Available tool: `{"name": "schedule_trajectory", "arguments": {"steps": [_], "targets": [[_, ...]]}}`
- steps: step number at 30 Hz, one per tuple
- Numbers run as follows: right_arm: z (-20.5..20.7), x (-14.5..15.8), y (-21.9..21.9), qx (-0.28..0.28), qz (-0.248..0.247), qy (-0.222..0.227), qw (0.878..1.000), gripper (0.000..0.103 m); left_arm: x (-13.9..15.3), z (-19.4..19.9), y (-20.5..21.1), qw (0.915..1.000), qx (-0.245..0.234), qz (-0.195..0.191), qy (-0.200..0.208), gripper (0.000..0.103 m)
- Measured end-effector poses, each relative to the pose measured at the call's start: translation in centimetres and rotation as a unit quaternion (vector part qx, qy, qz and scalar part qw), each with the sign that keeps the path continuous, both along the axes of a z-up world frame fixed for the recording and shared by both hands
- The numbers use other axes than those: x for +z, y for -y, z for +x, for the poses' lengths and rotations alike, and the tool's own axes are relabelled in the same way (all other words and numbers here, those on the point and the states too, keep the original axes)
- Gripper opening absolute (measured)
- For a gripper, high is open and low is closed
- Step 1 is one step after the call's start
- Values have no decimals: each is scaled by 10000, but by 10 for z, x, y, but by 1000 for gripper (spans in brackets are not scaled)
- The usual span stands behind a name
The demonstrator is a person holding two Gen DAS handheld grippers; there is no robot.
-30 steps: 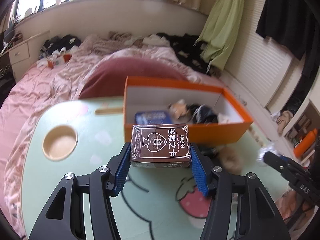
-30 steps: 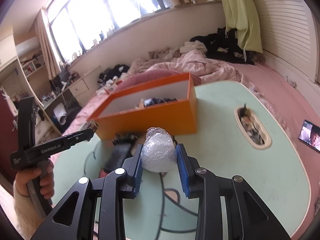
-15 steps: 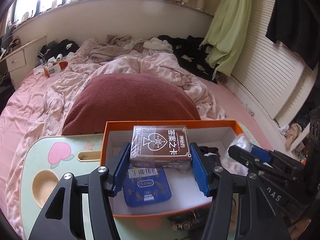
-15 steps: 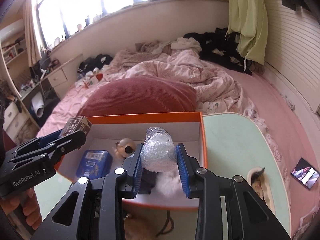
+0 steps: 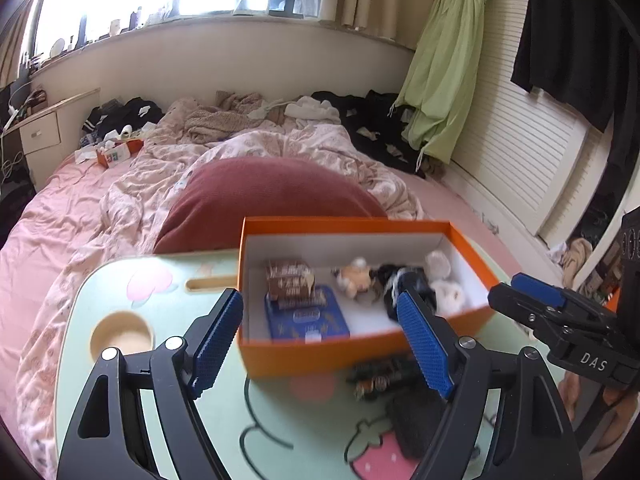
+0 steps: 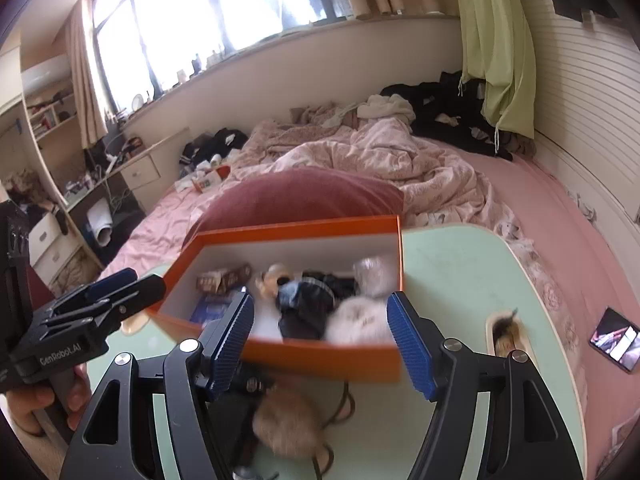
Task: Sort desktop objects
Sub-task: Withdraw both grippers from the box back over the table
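Inside the orange cardboard box (image 5: 360, 350) on the pale green lap table (image 5: 160, 280), the brown card pack (image 5: 290, 284) is seen lying on a blue tin (image 5: 316, 320). Nearby, the clear plastic-wrapped ball (image 6: 374, 272) is found at the box's right end. Left gripper (image 5: 320, 336) and right gripper (image 6: 320, 338) have just been opening; both are released, nothing being held between their jaws.

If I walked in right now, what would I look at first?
Probably the bright orange box on the pale green table, with a brown card box, a blue tin and small toys inside. Next, the big dark red pillow right behind it on the messy pink bed. Up close, the left gripper and right gripper both stand open and empty.
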State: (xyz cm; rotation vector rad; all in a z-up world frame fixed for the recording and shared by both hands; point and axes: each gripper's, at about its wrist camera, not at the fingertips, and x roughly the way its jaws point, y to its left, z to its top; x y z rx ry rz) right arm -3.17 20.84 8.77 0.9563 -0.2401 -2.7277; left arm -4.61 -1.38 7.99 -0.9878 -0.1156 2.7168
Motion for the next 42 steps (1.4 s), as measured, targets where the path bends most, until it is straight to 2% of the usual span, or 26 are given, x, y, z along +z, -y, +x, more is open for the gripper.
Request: {"name": "schedule_trajectory", "arguments": {"steps": [6,10,16,17,20,21,22,23,29,42], "targets": [[45,-26,9,338,311,265,9986,69,-24,35,-8,9987,-276,-102,423,80],[71,-42,8,388,430,402,9975,69,-46,53,-11,9971,-154,-347,657,80],[97,-64,22,691,999,561,9910,70,-72,65,-6,9939,-42,-520,971,80],[97,-68,25,741,1076,612,9895,71,-72,66,-6,9940,23,-589,916,80],[98,-74,30,801,1287,609,9866,82,-73,67,-6,9939,45,-627,909,85],[98,-75,31,817,1339,599,9858,85,-75,67,-10,9933,28,-711,912,90],[97,-77,31,827,1346,601,9856,86,-77,67,-14,9921,22,-854,924,100],[97,-78,31,817,1347,608,9856,88,-78,66,-15,9916,-35,-845,981,103],[94,-80,26,766,1321,612,9864,98,-79,69,-14,9924,-80,-817,912,103],[95,-79,28,778,1310,572,9867,99,-79,70,-14,9928,-92,-804,883,103]]}}
